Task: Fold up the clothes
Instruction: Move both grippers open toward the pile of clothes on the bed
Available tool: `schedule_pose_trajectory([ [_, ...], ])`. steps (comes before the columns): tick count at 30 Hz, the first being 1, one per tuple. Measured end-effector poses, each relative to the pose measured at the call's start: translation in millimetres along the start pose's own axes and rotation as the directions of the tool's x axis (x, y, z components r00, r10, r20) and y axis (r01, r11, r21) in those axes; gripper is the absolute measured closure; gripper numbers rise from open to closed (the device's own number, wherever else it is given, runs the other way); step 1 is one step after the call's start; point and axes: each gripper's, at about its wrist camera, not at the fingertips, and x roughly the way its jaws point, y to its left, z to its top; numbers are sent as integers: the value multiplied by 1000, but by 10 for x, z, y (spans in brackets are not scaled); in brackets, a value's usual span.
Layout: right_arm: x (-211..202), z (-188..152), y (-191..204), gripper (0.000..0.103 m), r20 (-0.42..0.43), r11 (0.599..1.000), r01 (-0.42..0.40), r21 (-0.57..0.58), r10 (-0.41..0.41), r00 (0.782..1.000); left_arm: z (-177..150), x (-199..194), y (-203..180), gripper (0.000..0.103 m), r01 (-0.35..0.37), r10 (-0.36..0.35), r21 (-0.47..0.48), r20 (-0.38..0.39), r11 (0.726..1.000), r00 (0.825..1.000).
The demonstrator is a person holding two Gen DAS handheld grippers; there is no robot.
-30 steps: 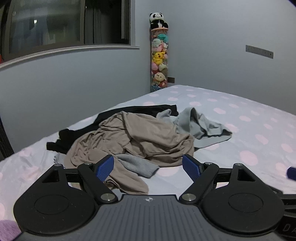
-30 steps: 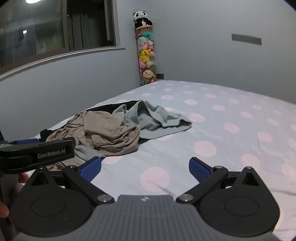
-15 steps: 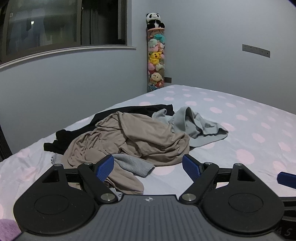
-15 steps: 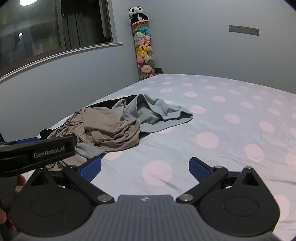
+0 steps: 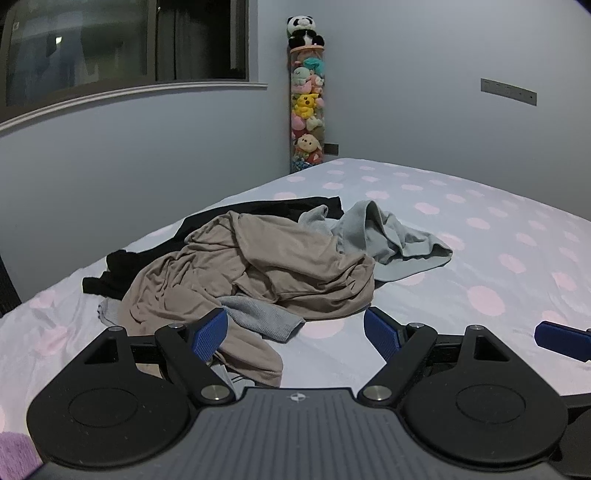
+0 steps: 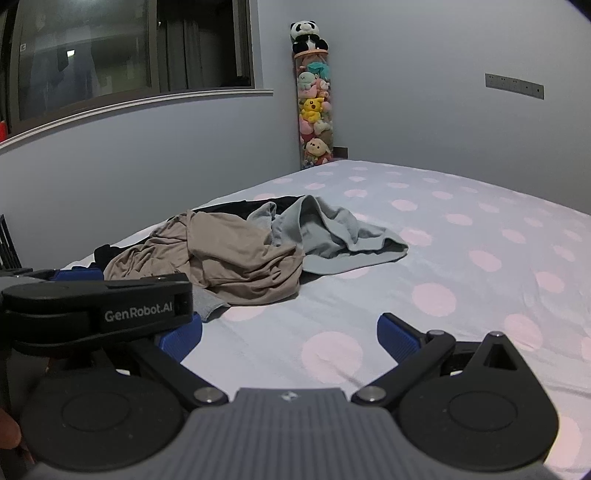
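Left wrist view shows the clothes pile (image 5: 258,266) unfolded at frame centre on the bed (image 5: 480,236); left gripper (image 5: 295,328) and right gripper (image 6: 290,336) both spread, empty; folding seemingly unstarted.

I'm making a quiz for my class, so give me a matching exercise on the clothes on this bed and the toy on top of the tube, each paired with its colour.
Things:
1. top garment of the pile
2. garment spread toward the polka-dot sheet
3. garment under the pile
4. panda toy

Colours:
A. black
B. black and white
C. tan
D. light grey

Pairs: 1-C, 2-D, 3-A, 4-B
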Motion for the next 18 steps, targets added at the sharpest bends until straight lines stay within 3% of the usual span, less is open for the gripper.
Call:
schedule_pose_trajectory([
  [18,5,-15,-40,1,-20,1000,-9,16,10,1000,-12,34,-10,22,15,-16,-12,-31,1000,999],
])
